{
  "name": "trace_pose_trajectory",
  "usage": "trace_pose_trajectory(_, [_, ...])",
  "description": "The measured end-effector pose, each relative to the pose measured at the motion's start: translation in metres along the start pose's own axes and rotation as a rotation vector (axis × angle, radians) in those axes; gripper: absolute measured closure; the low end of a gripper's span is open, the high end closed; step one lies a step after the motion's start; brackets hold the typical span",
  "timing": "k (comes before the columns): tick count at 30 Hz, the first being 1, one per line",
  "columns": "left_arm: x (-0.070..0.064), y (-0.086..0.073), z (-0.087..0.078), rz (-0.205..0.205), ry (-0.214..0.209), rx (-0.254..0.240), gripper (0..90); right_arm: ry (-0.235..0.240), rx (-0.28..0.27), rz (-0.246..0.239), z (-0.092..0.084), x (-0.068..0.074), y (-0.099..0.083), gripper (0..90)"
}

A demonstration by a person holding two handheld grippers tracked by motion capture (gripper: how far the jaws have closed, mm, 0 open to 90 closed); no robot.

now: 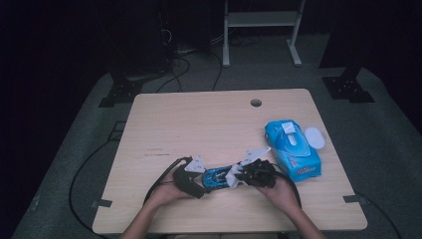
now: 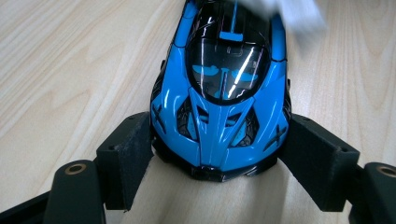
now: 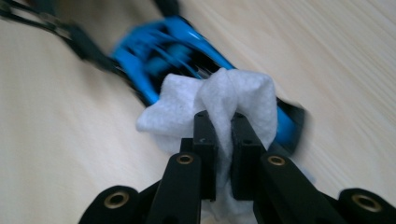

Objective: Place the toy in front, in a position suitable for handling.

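A blue toy car [image 1: 217, 176] lies on the wooden table [image 1: 199, 124] near its front edge. My left gripper [image 1: 200, 182] is shut on the car's nose. In the left gripper view, both pads [image 2: 135, 149] press on the car [image 2: 224, 93] from either side. My right gripper [image 1: 240, 177] comes in from the right, shut on a white wipe [image 1: 232, 175]. In the right gripper view the wipe [image 3: 243, 91] bunches up between the closed jaws of that gripper [image 3: 223, 126] and rests on the rear of the car [image 3: 163, 51].
A blue pack of wipes [image 1: 293, 149] lies to the right of my right hand, with its white lid [image 1: 314, 137] flipped open. A round cable hole [image 1: 256, 103] is in the table near the far edge. Cables trail off the front left.
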State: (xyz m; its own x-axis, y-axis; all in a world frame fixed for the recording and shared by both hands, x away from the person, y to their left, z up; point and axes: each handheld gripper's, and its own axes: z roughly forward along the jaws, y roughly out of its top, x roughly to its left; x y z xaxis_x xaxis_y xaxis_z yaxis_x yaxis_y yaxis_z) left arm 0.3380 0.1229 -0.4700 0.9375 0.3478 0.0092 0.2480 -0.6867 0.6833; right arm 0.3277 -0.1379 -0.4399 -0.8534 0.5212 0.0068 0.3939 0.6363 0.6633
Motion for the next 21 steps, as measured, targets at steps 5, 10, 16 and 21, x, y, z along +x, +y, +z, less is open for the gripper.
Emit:
trace_pose_trajectory(5, [0.001,0.002,0.002,-0.001,-0.027,-0.01,25.3,0.013,-0.023,0.044,-0.003,-0.01,-0.008,82.4])
trace_pose_trajectory(10, [0.003,0.003,0.005,-0.042,-0.043,-0.032,20.0,0.044,-0.025,-0.021,0.004,0.003,0.001,82.2])
trace_pose_trajectory(16, [-0.003,0.005,0.005,-0.016,-0.026,-0.038,23.5,-0.018,-0.016,-0.02,0.001,0.003,-0.001,82.5])
trace_pose_trajectory(21, [-0.004,0.002,0.005,-0.024,-0.024,-0.04,22.8,0.013,-0.02,-0.132,0.011,0.026,0.012,82.3])
